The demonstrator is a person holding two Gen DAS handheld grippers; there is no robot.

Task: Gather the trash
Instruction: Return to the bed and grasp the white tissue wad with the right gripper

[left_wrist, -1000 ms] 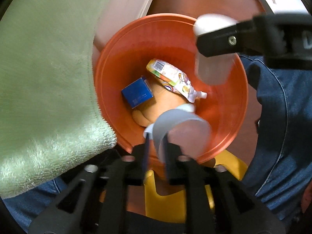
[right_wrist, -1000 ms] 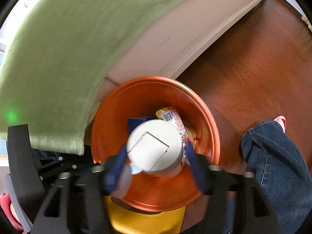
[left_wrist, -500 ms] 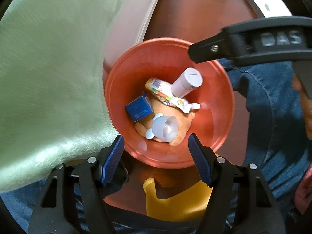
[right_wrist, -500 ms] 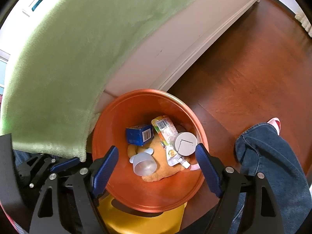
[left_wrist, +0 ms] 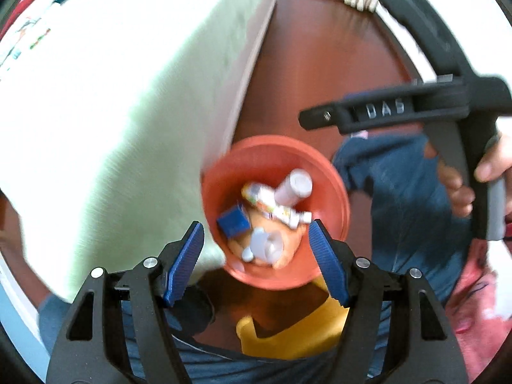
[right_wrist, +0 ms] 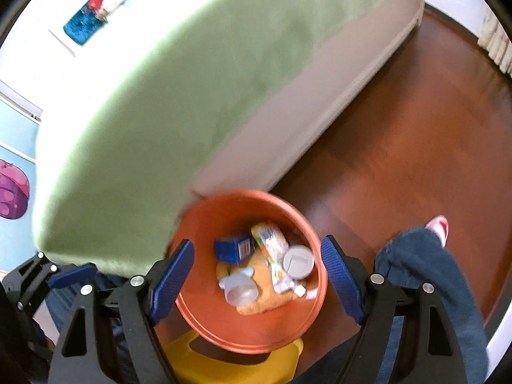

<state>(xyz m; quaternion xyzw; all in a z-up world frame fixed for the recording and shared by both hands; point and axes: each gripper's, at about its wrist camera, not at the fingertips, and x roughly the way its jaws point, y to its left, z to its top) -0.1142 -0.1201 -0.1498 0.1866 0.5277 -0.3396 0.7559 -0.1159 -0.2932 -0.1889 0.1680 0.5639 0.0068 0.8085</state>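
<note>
An orange bin stands on the wooden floor against the bed's side, its mouth open upward, with the trash lying at its bottom. A small blue carton lies toward the bed side. Beside it a colourful drink pouch lies slanted, its white spout pointing away from the bed. A white cylindrical bottle leans on the pouch, flat end up. A small clear plastic cup lies tipped on its side (blurred) atop a crumpled tan-orange wrapper.
</note>
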